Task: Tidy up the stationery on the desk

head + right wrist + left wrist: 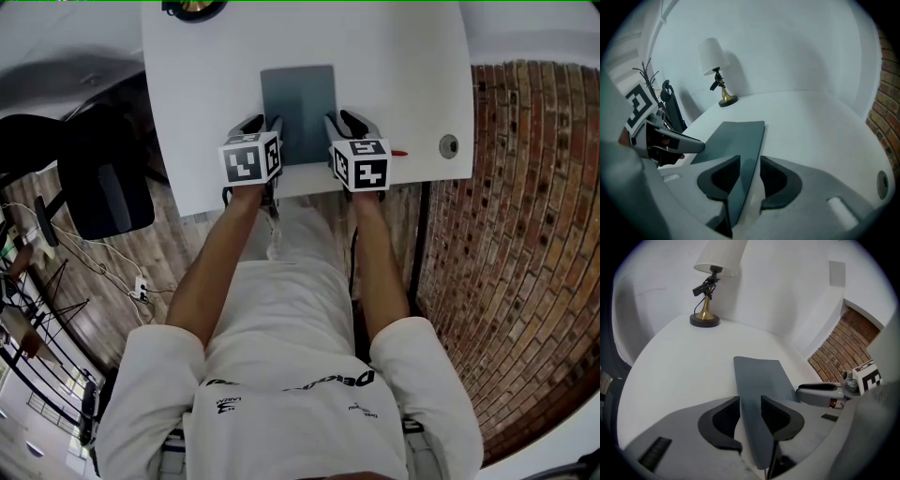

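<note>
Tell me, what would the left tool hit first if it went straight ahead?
Likely the grey pad: it lies on the white desk, between the open jaws of the left tool.

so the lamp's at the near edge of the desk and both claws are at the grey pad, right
No: the left gripper view shows the lamp at the far end of the desk. The left claw and right claw are at the grey pad.

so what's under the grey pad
The white desk shows all round the grey pad, so the pad appears to lie on it. The pad covers whatever is directly beneath, so anything flat hidden there can't be seen.
</note>
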The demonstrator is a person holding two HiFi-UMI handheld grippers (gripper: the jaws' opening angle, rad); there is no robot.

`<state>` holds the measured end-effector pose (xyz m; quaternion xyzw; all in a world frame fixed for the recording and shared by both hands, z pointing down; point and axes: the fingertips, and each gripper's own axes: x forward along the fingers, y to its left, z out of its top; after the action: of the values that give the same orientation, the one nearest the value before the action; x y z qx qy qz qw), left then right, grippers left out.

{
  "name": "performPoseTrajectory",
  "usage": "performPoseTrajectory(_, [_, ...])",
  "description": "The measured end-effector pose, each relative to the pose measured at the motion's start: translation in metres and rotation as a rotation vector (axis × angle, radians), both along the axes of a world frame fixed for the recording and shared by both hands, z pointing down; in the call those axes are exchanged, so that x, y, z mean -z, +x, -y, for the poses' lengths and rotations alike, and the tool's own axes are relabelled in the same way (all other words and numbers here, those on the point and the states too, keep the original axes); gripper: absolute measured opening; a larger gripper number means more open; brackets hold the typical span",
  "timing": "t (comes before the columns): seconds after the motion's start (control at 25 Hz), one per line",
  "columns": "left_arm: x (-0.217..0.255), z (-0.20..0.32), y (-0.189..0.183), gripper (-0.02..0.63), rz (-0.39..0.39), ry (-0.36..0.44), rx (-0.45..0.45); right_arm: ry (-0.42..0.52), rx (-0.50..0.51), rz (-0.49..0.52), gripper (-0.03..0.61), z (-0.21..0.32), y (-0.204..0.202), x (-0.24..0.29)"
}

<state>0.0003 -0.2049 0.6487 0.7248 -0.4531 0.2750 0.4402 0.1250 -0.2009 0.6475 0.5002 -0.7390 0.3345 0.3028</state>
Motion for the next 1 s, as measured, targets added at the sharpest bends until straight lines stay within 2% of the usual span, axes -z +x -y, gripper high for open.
performPoseTrajectory(0.2, [0.021,-0.001,-0.005,0.101,0.029,0.091,-0.033,0.052,0.03,-0.001,0.132,-0.014,0.015,0.026])
performPoseTrajectory(0.4, [0.051,-0.006,-0.008,0.032,-0.01,0.177,-0.039,0.054,0.099,-0.005,0.132,-0.039,0.039,0.042])
performPoseTrajectory(0.48, [0.062,-0.01,-0.01,0.001,-0.01,0.202,-0.045,0.054,0.181,-0.059,0.132,-0.049,0.047,0.041])
performPoseTrajectory(0.64, [0.082,-0.021,-0.006,-0.002,-0.025,0.243,-0.069,0.04,0.386,-0.227,0.132,-0.07,0.063,0.035])
performPoseTrajectory(0.84, [0.104,-0.035,-0.002,-0.002,-0.047,0.302,-0.125,0.026,0.699,-0.482,0.132,-0.091,0.077,0.023])
performPoseTrajectory(1.0, [0.113,-0.046,0.0,-0.002,-0.057,0.326,-0.165,-0.004,0.894,-0.588,0.118,-0.104,0.083,0.007])
